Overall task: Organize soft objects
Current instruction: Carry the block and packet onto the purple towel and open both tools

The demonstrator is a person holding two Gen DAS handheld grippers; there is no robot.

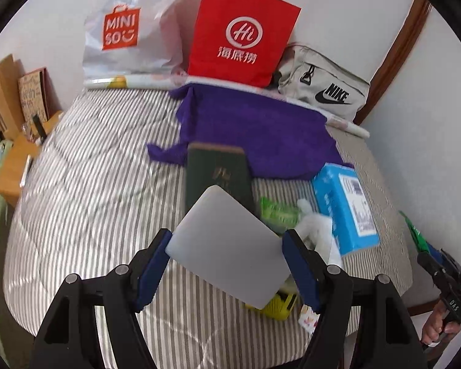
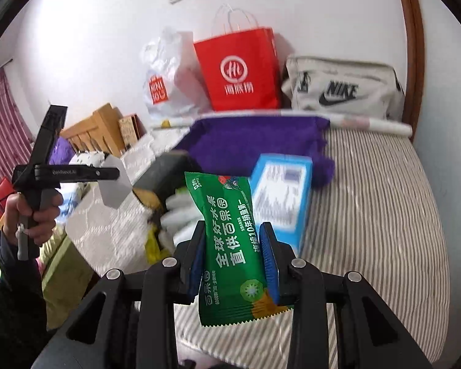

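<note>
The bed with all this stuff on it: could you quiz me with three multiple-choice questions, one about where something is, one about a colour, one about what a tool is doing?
1. Where does the red paper bag stand?
A. against the wall behind the purple towel
B. on the floor
C. on the blue box

2. What colour is the packet in the right tool?
A. yellow
B. green
C. white

3. What is the left tool doing?
A. hanging empty
B. pressing the towel
C. gripping a grey flat pad

Answers: 1 A, it stands upright by the wall past the towel; 2 B, green wrapper; 3 C, both pads press the pad's edges.
</note>
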